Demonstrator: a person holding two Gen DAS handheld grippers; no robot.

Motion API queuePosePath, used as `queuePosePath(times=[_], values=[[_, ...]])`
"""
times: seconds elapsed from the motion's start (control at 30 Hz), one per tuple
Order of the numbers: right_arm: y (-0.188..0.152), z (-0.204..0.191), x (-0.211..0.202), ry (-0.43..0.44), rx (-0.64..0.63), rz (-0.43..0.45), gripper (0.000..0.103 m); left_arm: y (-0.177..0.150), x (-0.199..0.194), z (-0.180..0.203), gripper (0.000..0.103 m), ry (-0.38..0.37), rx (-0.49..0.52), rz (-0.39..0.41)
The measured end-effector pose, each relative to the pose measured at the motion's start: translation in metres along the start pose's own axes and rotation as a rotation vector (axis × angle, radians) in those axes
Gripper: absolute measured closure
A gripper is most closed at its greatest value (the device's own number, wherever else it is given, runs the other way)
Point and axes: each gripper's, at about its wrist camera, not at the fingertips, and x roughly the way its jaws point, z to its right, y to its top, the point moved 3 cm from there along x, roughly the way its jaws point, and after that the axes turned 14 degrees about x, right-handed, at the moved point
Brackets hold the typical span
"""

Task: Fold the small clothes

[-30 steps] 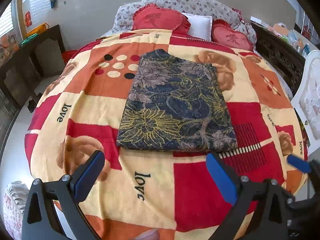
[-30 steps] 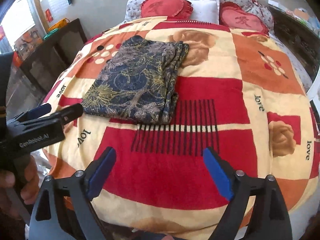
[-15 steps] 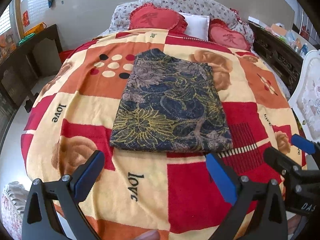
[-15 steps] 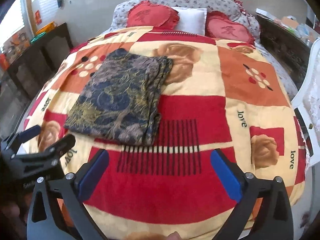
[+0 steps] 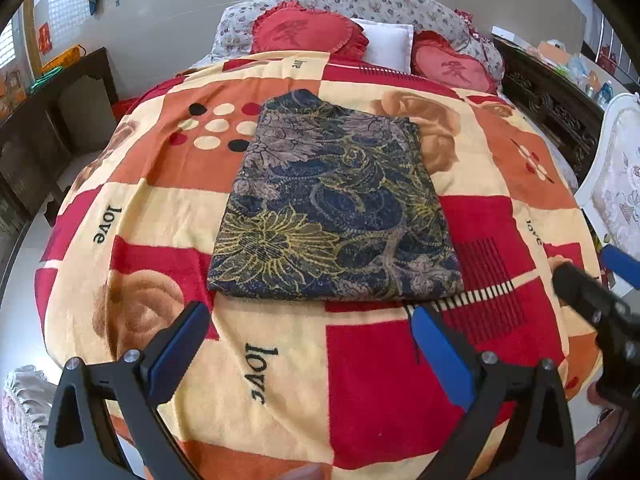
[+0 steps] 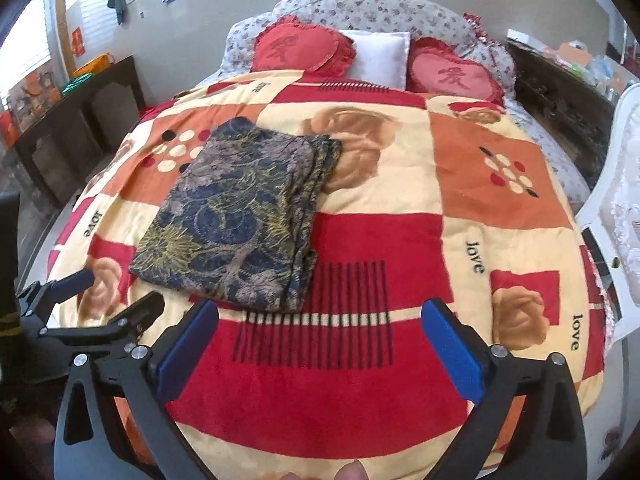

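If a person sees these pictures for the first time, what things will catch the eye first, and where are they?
The loud patchwork blanket in red, orange and cream covers the whole bed. A dark blue and gold floral garment, already folded into a rectangle, lies flat on it near the middle. Two red heart cushions lean at the head of the bed, and both grippers, left and right, hang open at the near edge.

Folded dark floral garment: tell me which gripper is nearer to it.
Left. The left gripper hovers open just short of the folded garment's near edge, centred on it. The right gripper is open too, off toward its near right corner.
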Motion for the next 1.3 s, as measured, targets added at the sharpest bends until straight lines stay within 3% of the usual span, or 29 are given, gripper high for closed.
queuePosePath(times=[0.23, 0.53, 0.93, 1.17, 1.3], values=[[0.005, 0.018, -0.008, -0.186, -0.039, 0.101, 0.0, 0.0, 0.0, 0.0, 0.0, -0.005, -0.004, 0.0], [0.0, 0.039, 0.0, -0.323, -0.096, 0.117, 0.0, 0.0, 0.003, 0.007, 0.0, -0.006, 0.015, -0.002], [-0.026, 0.029, 0.026, -0.169, -0.069, -0.066, 0.0, -0.004, 0.01, 0.001, 0.0, -0.007, 0.006, -0.019], [-0.027, 0.021, 0.028, -0.145, -0.074, -0.076, 0.0, -0.006, 0.015, -0.003, 0.0, -0.004, 0.003, -0.029], [-0.02, 0.011, 0.022, -0.078, -0.054, -0.077, 0.0, -0.005, 0.014, -0.005, 0.0, -0.004, 0.001, -0.025]])
